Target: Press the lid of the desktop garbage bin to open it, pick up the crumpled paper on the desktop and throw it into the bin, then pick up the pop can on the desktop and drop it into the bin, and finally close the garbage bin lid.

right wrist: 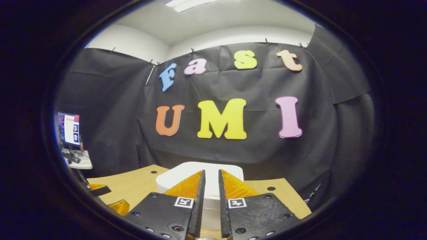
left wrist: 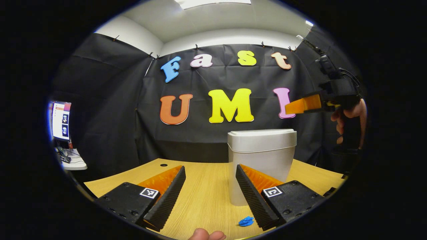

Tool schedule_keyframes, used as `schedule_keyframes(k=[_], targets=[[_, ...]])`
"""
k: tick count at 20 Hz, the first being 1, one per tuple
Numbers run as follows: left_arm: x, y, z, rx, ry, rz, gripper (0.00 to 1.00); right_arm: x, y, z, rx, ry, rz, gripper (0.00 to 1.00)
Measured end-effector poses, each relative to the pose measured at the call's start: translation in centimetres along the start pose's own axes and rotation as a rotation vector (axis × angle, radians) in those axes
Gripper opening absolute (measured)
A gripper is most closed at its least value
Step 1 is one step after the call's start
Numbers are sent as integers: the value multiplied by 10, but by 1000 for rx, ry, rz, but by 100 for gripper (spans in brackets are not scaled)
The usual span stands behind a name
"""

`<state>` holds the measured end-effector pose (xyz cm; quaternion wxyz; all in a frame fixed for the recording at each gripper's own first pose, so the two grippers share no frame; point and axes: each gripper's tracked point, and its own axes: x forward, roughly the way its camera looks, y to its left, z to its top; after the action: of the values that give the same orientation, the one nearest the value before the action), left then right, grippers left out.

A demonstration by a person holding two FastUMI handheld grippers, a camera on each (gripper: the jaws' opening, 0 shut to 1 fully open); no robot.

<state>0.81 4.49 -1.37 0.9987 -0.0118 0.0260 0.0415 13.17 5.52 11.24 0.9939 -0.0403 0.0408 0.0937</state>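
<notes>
A pale grey plastic desktop bin (left wrist: 262, 160) stands lid-closed on the wooden desk. My right gripper (right wrist: 211, 186), fingers nearly together, hovers above its lid. My left gripper (left wrist: 210, 190) gapes wide beside it. Small blue crumpled paper (left wrist: 246, 221) before the bin looks light, soft, pinchable anywhere.

1. The bin (left wrist: 262, 160) stands right of centre in the left gripper view, just past the left gripper's (left wrist: 210, 196) wide-apart fingers; its lid (left wrist: 262, 136) is down.
2. Bare table (left wrist: 203, 190) lies at lower centre, between those fingers and left of the bin.
3. A blue scrap (left wrist: 246, 221) sits at the bottom, beside the bin's foot.
4. The right gripper (left wrist: 295, 106) hangs at upper right, above the lid, apart from it.
5. In the right gripper view, its fingers (right wrist: 211, 193) stand nearly together over the lid (right wrist: 186, 173).
</notes>
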Motion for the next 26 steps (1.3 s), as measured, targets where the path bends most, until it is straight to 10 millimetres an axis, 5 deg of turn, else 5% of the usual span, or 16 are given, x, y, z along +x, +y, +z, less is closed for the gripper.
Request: schedule_keyframes(k=[1,4,13,20,22,26], targets=[[0,0,1,1,-1,-1,98,10,2,-10,-6,32,4,23],[1,0,-2,-3,8,-6,98,26,-1,-20,17,100,35,2],[2,-4,-8,-28,29,-19,98,44,-2,-44,68,256,97,3],[2,-15,-13,5,42,-34,97,43,-7,-34,102,210,79,3],[1,-15,-8,11,25,-31,98,38,-5,-27,91,180,80,31],[-1,-14,-3,-1,9,-33,98,23,-11,5,103,59,50,65]])
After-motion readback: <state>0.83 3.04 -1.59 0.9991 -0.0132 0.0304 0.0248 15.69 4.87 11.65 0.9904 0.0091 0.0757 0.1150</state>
